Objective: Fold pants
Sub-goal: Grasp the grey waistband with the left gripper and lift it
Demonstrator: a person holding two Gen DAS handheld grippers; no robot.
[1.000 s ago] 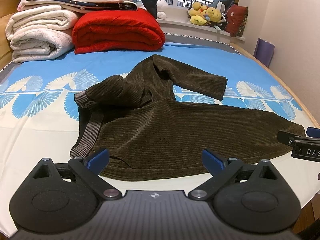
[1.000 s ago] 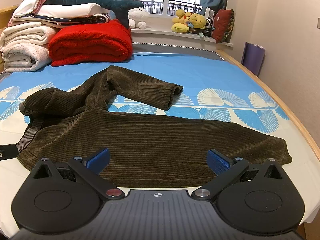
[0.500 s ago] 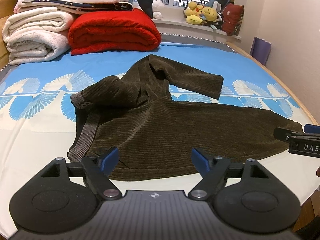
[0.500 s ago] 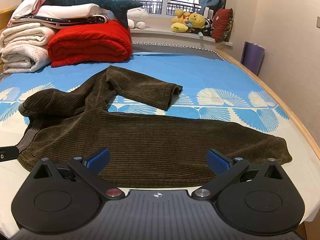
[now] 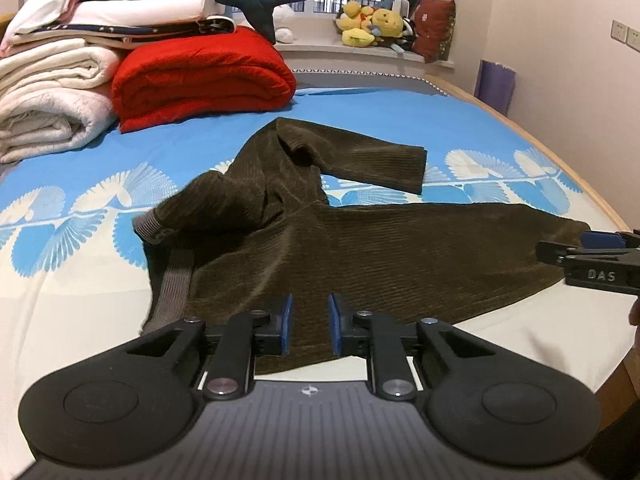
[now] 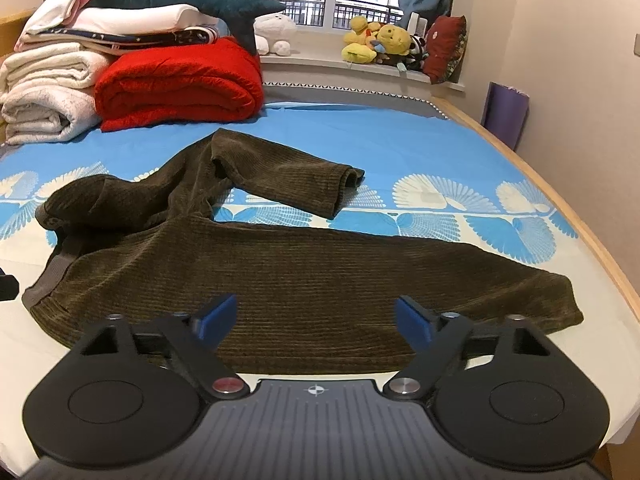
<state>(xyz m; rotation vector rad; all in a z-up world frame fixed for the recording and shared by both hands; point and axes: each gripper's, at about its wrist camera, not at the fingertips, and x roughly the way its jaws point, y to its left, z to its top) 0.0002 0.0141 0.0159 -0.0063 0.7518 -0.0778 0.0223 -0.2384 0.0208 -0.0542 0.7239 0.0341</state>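
Observation:
Dark olive corduroy pants lie spread on the bed, with the grey waistband at the left, one leg running right along the near edge and the other leg bent back toward the far side. My left gripper hovers over the near edge of the pants by the waist, its blue pads a narrow gap apart with nothing between them. My right gripper is wide open and empty above the near edge of the pants. It also shows in the left wrist view at the leg cuff.
The bed has a blue and white printed sheet. Folded white blankets and a red blanket are stacked at the far left. Plush toys sit on the window sill. The bed's wooden edge runs along the right.
My left gripper's jaws have closed from wide open to a narrow gap. My right gripper's jaws have narrowed slightly. The pants have not moved.

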